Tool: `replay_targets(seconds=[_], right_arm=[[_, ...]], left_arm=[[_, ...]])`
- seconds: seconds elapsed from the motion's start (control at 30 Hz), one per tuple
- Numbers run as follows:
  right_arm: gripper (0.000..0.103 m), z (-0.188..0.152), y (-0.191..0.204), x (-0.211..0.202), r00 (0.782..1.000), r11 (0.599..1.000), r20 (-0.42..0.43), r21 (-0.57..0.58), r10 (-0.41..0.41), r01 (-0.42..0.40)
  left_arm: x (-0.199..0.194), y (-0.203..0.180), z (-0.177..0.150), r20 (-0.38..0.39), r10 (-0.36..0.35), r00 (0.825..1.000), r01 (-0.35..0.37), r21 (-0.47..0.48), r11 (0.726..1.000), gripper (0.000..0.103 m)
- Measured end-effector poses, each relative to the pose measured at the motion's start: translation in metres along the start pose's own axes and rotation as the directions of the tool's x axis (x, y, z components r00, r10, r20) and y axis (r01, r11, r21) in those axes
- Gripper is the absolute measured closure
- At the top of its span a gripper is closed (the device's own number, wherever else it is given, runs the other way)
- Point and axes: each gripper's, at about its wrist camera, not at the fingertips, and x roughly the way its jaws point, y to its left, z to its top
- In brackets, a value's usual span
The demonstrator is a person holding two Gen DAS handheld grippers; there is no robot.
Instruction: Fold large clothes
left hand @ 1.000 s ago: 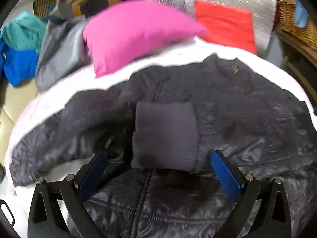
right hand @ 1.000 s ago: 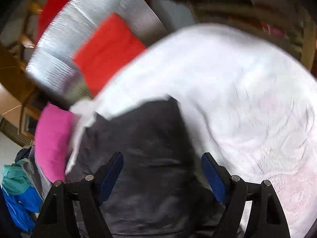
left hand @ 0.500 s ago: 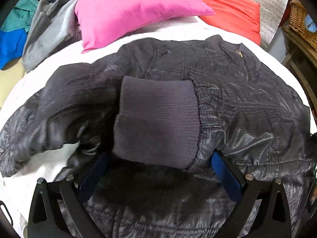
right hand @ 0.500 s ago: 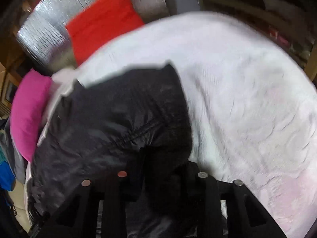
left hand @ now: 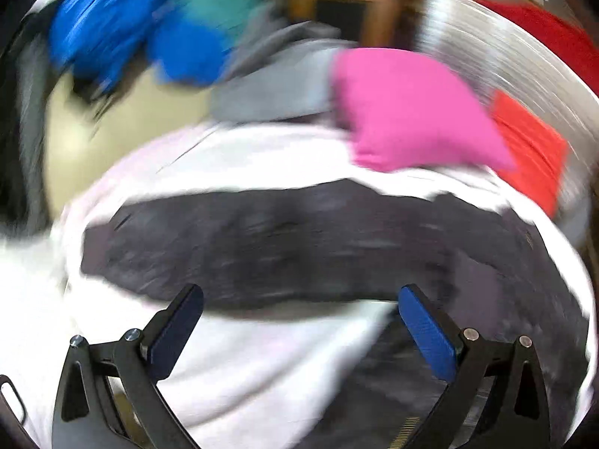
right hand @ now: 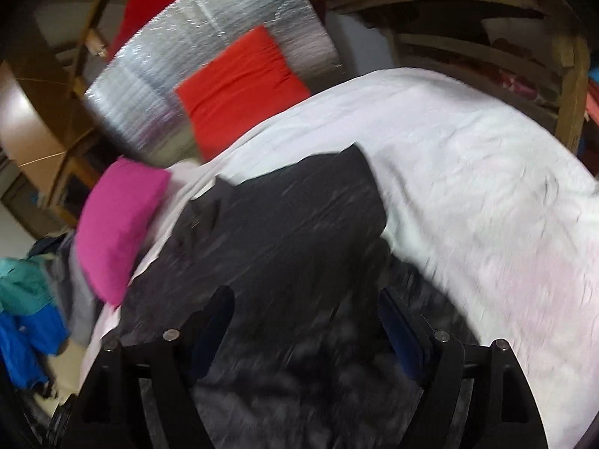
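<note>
A: Opening wide, the right hand-held gripper [right hand: 305,321] has its jaws spreading above the dark jacket [right hand: 284,232], with no cloth pinched between the pads. The left hand-held gripper [left hand: 299,321] also gapes empty, over the white bedcover [left hand: 262,366] just short of a stretched-out sleeve [left hand: 224,247].

B: So the jacket lies loose on the bed?

A: Yes, spread across it, near the pink pillow [left hand: 404,112] and red cushion [right hand: 239,89].

B: Risks?

A: I'd judge the slick, puffy fabric may spring back out of any fold once unheld. A low grab could also pinch the bedcover along with the sleeve and drag it into the fold.
</note>
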Motion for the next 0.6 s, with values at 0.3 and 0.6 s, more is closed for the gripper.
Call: replay_targets(seconds=[0.3,0.6], right_arm=[[0.021,-0.006,-0.007,0.011,1.0,1.0,-0.007,-0.005,-0.018,0.018],[0.021,0.001,-0.024,0.012,1.0,0.997,-0.004,0.079,-0.005,0.005]], left_arm=[[0.049,0.158,-0.007,-0.17,-0.048,0.984,-0.051,-0.538,0.842,0.0],[0.089,0.174,-0.007,-0.169,-0.153,0.974,0.002,-0.665,0.747,0.029]])
